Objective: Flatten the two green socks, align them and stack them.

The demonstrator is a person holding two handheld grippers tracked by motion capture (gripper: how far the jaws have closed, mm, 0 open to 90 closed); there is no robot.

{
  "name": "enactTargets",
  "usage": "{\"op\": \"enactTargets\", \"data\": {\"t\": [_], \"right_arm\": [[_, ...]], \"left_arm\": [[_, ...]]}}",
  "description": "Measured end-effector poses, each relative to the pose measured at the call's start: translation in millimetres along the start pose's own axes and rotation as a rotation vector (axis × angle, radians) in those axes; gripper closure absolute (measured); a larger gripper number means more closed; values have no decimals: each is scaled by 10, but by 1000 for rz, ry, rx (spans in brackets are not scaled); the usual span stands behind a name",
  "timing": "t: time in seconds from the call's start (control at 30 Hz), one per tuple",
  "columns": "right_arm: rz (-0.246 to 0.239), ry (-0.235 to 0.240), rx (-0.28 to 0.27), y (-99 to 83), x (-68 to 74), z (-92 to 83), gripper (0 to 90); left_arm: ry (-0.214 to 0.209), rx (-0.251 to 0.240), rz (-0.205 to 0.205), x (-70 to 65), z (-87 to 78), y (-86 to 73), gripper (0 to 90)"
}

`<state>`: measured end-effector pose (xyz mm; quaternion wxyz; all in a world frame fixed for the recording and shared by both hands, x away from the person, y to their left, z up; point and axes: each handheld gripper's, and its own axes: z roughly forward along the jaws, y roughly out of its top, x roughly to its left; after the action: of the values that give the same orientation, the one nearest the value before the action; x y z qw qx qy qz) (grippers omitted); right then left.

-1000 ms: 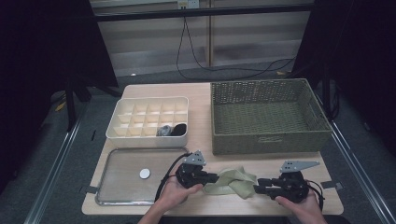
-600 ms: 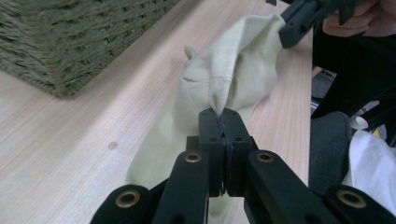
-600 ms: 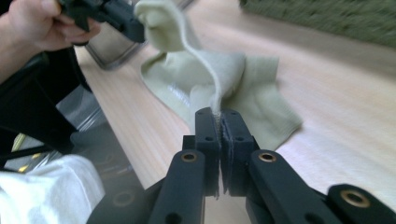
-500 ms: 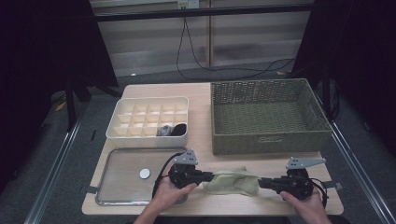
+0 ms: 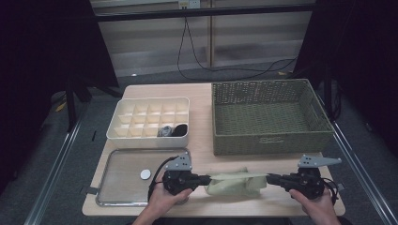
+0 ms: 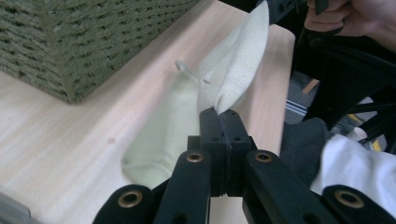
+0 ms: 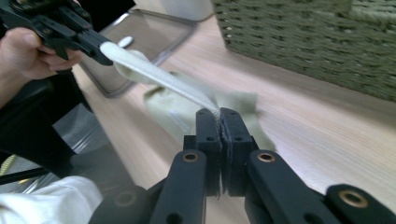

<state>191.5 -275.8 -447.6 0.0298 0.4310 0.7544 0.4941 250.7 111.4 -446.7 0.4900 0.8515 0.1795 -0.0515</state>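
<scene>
Cloth (image 5: 234, 183) now stretched taut, lifted between clamped left gripper (image 5: 208, 178) and just-closed right gripper (image 5: 269, 177).

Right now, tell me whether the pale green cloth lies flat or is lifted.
Partly lifted: the pale green cloth has its top edge stretched between the left gripper and right gripper, both shut on it; the rest sags onto the wooden table.

A woven basket (image 5: 268, 117) stands on the right half of the table (image 5: 202, 96). Left of it sits a cream divider box (image 5: 149, 122); two dark items (image 5: 171, 130) lie in its front row. In front of the box lies a metal tray (image 5: 123, 180) with a small white disc (image 5: 145, 174) on it. Black cables (image 5: 220, 65) run across the floor behind the table.
</scene>
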Motion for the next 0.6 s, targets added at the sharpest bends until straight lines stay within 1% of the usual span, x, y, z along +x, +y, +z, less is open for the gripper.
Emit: {"op": "enactTargets", "data": {"t": [0.07, 0.1, 0.13, 0.17, 0.2, 0.27, 0.3, 0.33, 0.4, 0.47, 0.5, 0.53, 0.57, 0.6], "right_arm": [[-7, 0, -11, 2, 52, -27, 877], [-8, 12, -15, 1, 77, -35, 877], [-9, 17, -6, 2, 102, -39, 877], [-11, 19, -7, 1, 127, -39, 877], [-11, 28, -3, 2, 144, -29, 877], [-16, 29, 11, 6, 152, 20, 877], [-19, 29, 23, 17, 137, 77, 877], [-23, 26, 25, 29, 124, 114, 877], [-25, 24, 45, 77, 67, 230, 877], [-26, 13, 76, 127, -7, 349, 877], [-24, 4, 85, 149, -48, 399, 877], [-13, 0, 94, 170, -87, 444, 877], [-13, -5, 100, 188, -128, 486, 877], [-8, -11, 104, 204, -158, 521, 876]], "left_arm": [[-1, -1, -8, -32, -54, -41, 900], [-14, 1, -13, -45, -75, -63, 900], [-10, -1, -14, -63, -94, -88, 900], [-18, 7, -12, -75, -109, -112, 900], [-17, 14, -16, -85, -115, -139, 900], [-18, 35, -32, -59, -119, -197, 900], [-10, 42, -39, -39, -113, -212, 900], [-7, 52, -53, -1, -99, -223, 900], [7, 56, -73, 84, -71, -224, 899], [39, 58, -68, 145, -53, -209, 899], [33, 63, -70, 186, -43, -201, 899], [38, 67, -77, 222, -28, -196, 899], [44, 70, -84, 251, -13, -191, 898], [41, 72, -85, 280, 0, -183, 898]]}}
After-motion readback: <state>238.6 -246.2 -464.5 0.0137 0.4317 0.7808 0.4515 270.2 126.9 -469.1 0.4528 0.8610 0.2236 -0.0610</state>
